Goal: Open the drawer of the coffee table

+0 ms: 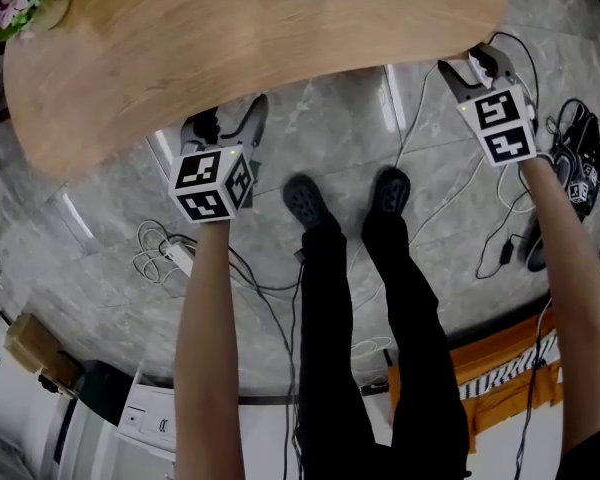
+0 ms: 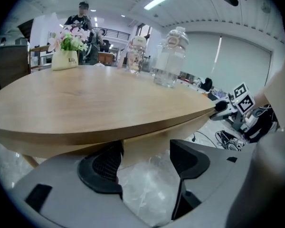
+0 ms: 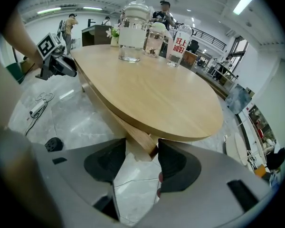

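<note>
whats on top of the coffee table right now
A flower bag, a big clear jar, a smaller jar and a red-labelled bottle stand along its far side; the rest of the coffee table is bare wood. Anything behind the jars is hidden.

Jar [image 2: 170, 56] on table [image 2: 99, 99] (flowers [image 2: 71, 39] further left).

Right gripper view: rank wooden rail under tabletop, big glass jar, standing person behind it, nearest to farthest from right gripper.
1. Wooden rail: under the tabletop, just ahead of the right gripper's open jaws.
2. Glass jar: on the tabletop, far side.
3. Person: background, beyond the jar.
</note>
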A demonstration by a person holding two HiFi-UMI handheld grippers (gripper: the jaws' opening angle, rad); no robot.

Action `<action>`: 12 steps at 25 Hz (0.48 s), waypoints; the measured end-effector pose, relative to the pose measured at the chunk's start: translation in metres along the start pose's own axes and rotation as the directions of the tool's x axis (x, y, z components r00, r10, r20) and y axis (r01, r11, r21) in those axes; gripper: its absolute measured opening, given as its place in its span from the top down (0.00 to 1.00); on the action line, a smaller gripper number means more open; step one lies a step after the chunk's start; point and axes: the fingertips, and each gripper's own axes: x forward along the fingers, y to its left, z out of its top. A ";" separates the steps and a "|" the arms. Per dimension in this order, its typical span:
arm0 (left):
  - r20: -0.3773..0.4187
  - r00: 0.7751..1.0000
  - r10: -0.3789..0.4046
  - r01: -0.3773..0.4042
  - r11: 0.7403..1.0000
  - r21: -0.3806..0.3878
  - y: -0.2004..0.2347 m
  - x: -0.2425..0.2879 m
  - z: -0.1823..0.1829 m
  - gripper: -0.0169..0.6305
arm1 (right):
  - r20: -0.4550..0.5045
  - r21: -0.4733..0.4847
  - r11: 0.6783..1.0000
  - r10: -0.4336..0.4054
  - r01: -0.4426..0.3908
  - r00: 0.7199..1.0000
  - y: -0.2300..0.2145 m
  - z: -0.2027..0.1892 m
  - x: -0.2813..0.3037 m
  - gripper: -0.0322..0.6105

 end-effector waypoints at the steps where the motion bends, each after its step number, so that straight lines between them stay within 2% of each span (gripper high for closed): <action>1: 0.001 1.000 0.010 -0.010 1.000 -0.008 0.002 0.000 0.000 0.47 | -0.001 0.000 1.000 -0.002 0.002 1.000 0.000 0.000 0.000 0.62; 7: -0.003 0.999 0.039 -0.039 0.998 -0.042 0.006 0.000 0.001 0.50 | -0.016 0.020 1.000 0.005 -0.005 1.000 0.000 0.000 0.001 0.63; 12: -0.024 0.998 0.051 -0.051 0.998 -0.025 0.007 -0.002 0.001 0.52 | -0.032 0.022 1.000 -0.006 0.007 0.999 0.000 0.001 0.000 0.63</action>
